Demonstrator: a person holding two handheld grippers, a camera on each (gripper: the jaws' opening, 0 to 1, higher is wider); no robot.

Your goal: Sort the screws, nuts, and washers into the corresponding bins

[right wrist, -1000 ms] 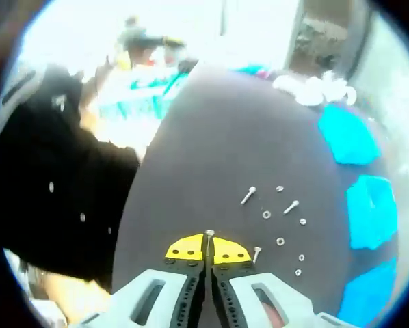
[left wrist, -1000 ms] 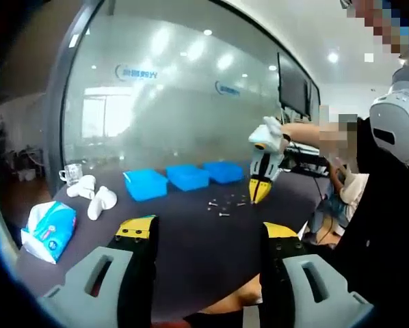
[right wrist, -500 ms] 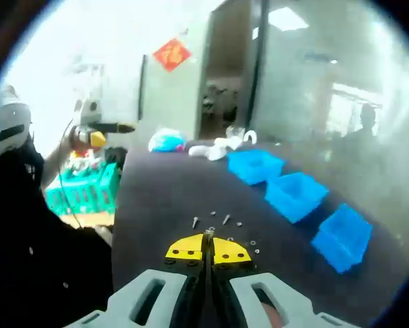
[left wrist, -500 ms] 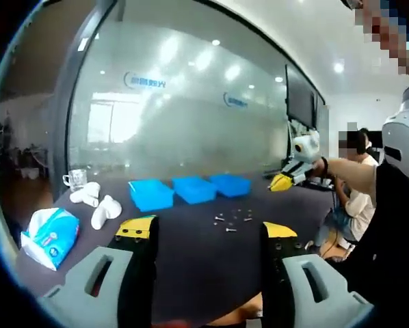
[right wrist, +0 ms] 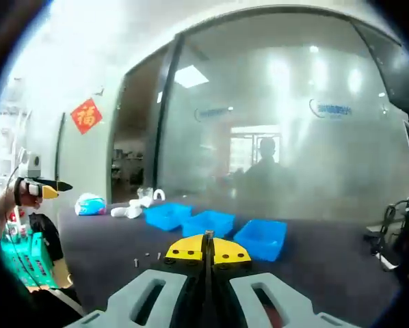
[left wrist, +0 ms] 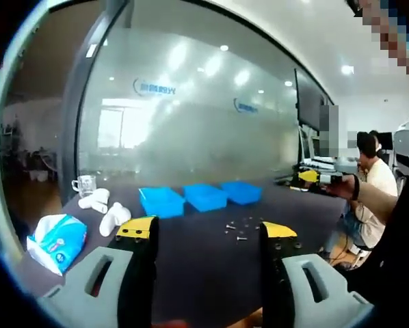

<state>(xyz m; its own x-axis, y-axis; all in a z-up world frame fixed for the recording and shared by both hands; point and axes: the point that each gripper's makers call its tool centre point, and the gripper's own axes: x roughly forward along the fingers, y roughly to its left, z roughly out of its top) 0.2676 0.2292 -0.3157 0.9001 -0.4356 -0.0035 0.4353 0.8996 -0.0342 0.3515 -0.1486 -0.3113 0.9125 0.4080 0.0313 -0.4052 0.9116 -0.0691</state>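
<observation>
My left gripper point(left wrist: 208, 231) is open and holds nothing, its yellow-tipped jaws wide apart above the dark table point(left wrist: 198, 260). Past them lie several loose screws, nuts and washers point(left wrist: 240, 227), and behind those stand three blue bins point(left wrist: 206, 196) in a row. My right gripper point(left wrist: 312, 178) is held in a hand at the right, off the table's edge. In the right gripper view my right gripper point(right wrist: 208, 247) is shut on a small screw point(right wrist: 208, 236) that sticks up between the tips. The blue bins point(right wrist: 209, 222) and the loose parts point(right wrist: 146, 257) lie ahead of it.
A tissue pack point(left wrist: 54, 239), white rounded objects point(left wrist: 109, 215) and a glass mug point(left wrist: 85, 184) sit at the table's left end before a frosted glass wall. A seated person point(left wrist: 372, 184) is at the right. A green crate point(right wrist: 20, 256) stands beside the table.
My right gripper has risen from the pile of parts with the screw and swung right, off the table's edge; its view has tilted up to level. The left gripper stayed open.
</observation>
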